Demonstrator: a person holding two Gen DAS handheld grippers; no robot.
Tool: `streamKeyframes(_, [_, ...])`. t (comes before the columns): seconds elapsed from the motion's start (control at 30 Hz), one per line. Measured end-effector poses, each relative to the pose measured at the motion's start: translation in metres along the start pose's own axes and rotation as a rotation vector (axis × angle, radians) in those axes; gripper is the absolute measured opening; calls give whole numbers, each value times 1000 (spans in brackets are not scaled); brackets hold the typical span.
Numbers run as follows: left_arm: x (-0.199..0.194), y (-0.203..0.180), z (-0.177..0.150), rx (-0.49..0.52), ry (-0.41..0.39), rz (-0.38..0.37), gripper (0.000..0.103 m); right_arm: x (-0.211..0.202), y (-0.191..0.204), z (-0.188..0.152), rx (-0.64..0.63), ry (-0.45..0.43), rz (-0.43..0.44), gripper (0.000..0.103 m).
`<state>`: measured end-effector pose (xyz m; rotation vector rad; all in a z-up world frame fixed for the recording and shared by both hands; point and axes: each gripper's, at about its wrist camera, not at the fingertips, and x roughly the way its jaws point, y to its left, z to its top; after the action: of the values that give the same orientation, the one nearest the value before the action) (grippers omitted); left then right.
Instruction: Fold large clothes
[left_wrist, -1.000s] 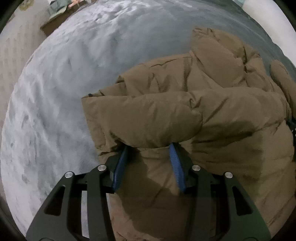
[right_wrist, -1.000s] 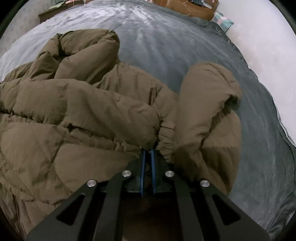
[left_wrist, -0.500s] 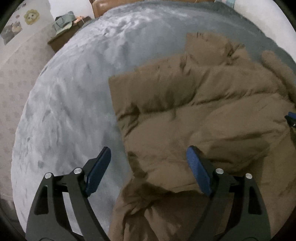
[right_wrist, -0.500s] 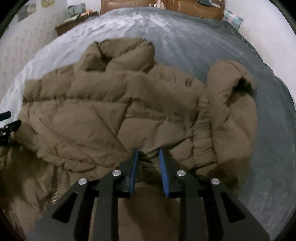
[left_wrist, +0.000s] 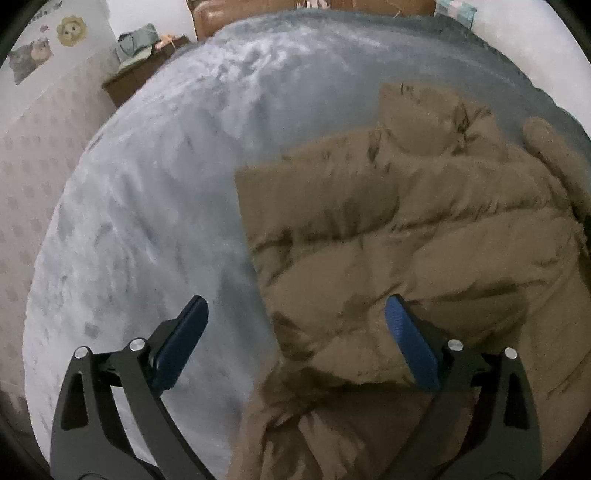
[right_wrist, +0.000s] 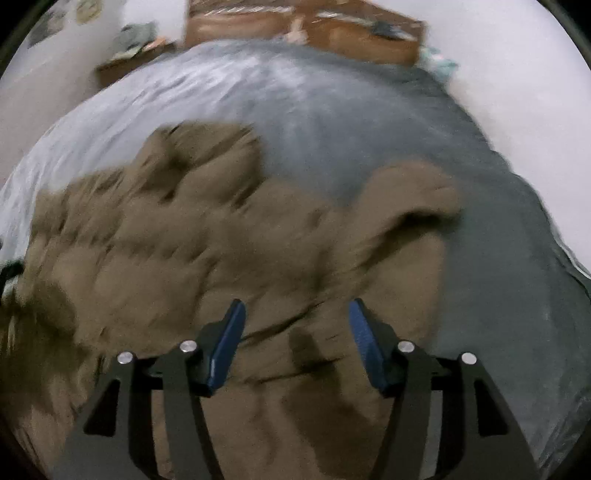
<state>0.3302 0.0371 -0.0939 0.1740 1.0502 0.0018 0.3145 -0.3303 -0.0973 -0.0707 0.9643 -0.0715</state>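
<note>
A brown puffer jacket (left_wrist: 406, 240) lies folded over on the grey bed cover (left_wrist: 147, 221). It also shows in the right wrist view (right_wrist: 221, 251), blurred by motion, with a sleeve (right_wrist: 410, 199) sticking out at the right. My left gripper (left_wrist: 295, 314) is open and empty above the jacket's left edge. My right gripper (right_wrist: 295, 314) is open and empty above the jacket's near part.
A wooden headboard (right_wrist: 306, 26) and a low wooden side table (left_wrist: 144, 70) with clothes on it stand at the far end of the bed. White walls lie left and right. The grey cover (right_wrist: 332, 110) stretches beyond the jacket.
Both grippers have let go of the jacket and opened wide. Both have pulled back and risen, so more of the bed shows. The jacket now lies flatter.
</note>
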Motion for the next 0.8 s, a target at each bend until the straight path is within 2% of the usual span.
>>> streamKeyframes(0.1, [0,-1,9,8,-2,13,97,10,-30,22,88,11,-41,62])
streamKeyframes(0.17, [1,-5,10,1,16,16,97,33,-43,35,120,55,-62,63])
streamKeyframes(0.27, [6,-14,15,-17,44,-8,97,73,-48,49,159,145,-47,63])
streamKeyframes(0.33, [9,-15,13,-8,46,7,97,85,-50,51,164,146,-59,60])
streamKeyframes(0.37, [7,-12,7,-4,47,12,97,88,-51,53,158,142,-69,45])
streamKeyframes(0.4, [5,-11,6,-4,50,13,97,93,-51,56,154,140,-73,26])
streamKeyframes(0.43, [3,-9,4,-6,52,9,97,94,-54,56,158,141,-70,17])
streamKeyframes(0.47, [3,-9,3,-7,54,6,97,90,-57,54,167,123,-69,10])
streamKeyframes(0.5, [1,-7,0,-6,54,10,97,83,-59,51,168,106,-74,8])
streamKeyframes(0.57, [3,-7,-1,-6,54,23,97,65,-63,44,157,54,-80,7])
streamKeyframes(0.67, [0,-4,-4,-20,55,13,97,23,-69,37,132,-44,-22,7])
streamKeyframes(0.8, [-10,-10,-8,-17,29,7,97,-34,-48,24,41,-152,45,6])
